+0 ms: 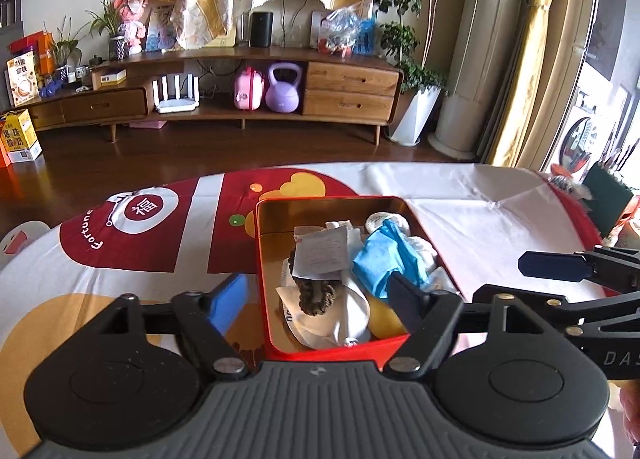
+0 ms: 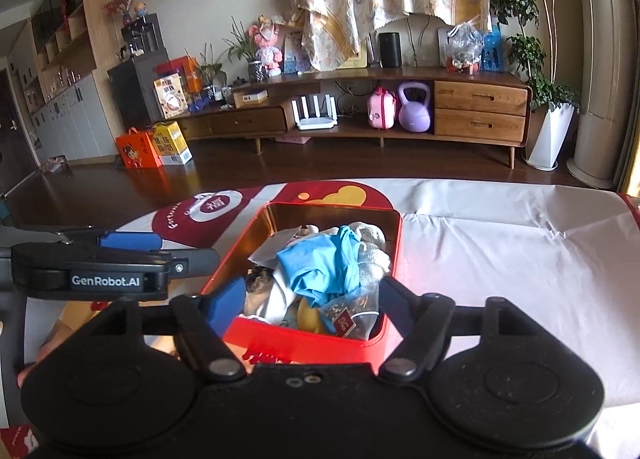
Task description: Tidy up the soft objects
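I have both grippers hovering at the near edge of the red tin box (image 1: pixel 340 351), and both stand spread wide with nothing between the pads. Through the left gripper (image 1: pixel 320 299) I look straight into the tin: just beyond my fingertips lie a brown scrunchie (image 1: pixel 316 293) on white cloth, a paper tag (image 1: pixel 322 253) with print too fine to read, and a crumpled blue glove (image 1: pixel 380 259) toward the right finger. The right gripper (image 2: pixel 308 299) frames the same tin from the other side, the blue glove between and beyond its fingers, a grey-white sock (image 2: pixel 372 255) farther back, and a clear sachet (image 2: pixel 352 315) with a red label just inside the right finger — its script I cannot make out. As I judge it, the job is nearly finished: the soft things I can see are all gathered inside the tin, and the tablecloth (image 1: pixel 480 227) around my fingers shows none left loose; what may remain is tidying the heap or closing the box, though I see no lid. Readable writing: "Fortune" and the character 福 on the cloth beyond my left finger, "GenRobot.AI" on the other gripper's side in the right view, and "DAS" cut off at the frame edge in the left view.
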The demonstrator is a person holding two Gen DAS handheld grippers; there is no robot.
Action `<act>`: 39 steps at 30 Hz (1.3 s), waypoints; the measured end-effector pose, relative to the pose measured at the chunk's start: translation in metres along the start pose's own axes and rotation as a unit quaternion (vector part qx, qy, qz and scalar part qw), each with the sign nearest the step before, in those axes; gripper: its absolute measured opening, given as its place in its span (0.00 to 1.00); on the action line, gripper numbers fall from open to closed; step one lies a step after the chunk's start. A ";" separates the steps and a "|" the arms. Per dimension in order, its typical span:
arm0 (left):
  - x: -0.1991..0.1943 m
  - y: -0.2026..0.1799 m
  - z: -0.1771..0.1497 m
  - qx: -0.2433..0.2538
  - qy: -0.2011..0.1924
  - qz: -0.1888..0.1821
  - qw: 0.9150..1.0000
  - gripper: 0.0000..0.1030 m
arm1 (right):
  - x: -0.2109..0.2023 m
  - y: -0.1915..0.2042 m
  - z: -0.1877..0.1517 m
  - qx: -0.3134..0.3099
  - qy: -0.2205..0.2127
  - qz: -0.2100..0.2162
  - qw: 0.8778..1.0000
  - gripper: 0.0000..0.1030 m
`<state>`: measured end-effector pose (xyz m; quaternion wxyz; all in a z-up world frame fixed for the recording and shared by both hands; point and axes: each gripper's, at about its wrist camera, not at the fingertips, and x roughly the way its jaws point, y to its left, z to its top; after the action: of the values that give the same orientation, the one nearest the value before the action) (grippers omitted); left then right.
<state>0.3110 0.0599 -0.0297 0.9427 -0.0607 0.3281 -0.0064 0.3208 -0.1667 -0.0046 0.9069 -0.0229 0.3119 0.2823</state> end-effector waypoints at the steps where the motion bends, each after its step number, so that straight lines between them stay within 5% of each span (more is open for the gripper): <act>1: -0.005 -0.001 -0.001 0.001 -0.002 -0.001 1.000 0.76 | -0.005 0.001 -0.001 0.001 -0.002 0.001 1.000 0.77; 12: -0.048 -0.010 -0.020 0.004 -0.010 -0.011 1.000 0.81 | -0.047 0.004 -0.014 0.018 -0.039 0.007 0.999 1.00; 17: -0.065 -0.014 -0.028 0.000 -0.016 -0.013 1.000 0.84 | -0.064 0.006 -0.021 0.019 -0.052 0.006 0.998 1.00; 21: -0.078 -0.020 -0.035 0.003 -0.027 -0.018 0.999 0.98 | -0.076 0.010 -0.028 0.012 -0.060 0.005 0.998 1.00; 39: -0.123 -0.038 -0.066 0.019 -0.056 -0.005 0.998 0.99 | -0.103 0.026 -0.057 0.001 -0.090 -0.019 0.996 1.00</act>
<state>0.1748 0.0217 -0.0002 0.9606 -0.0445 0.2740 -0.0136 0.2097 -0.2086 0.0126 0.9365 -0.0029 0.2290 0.2654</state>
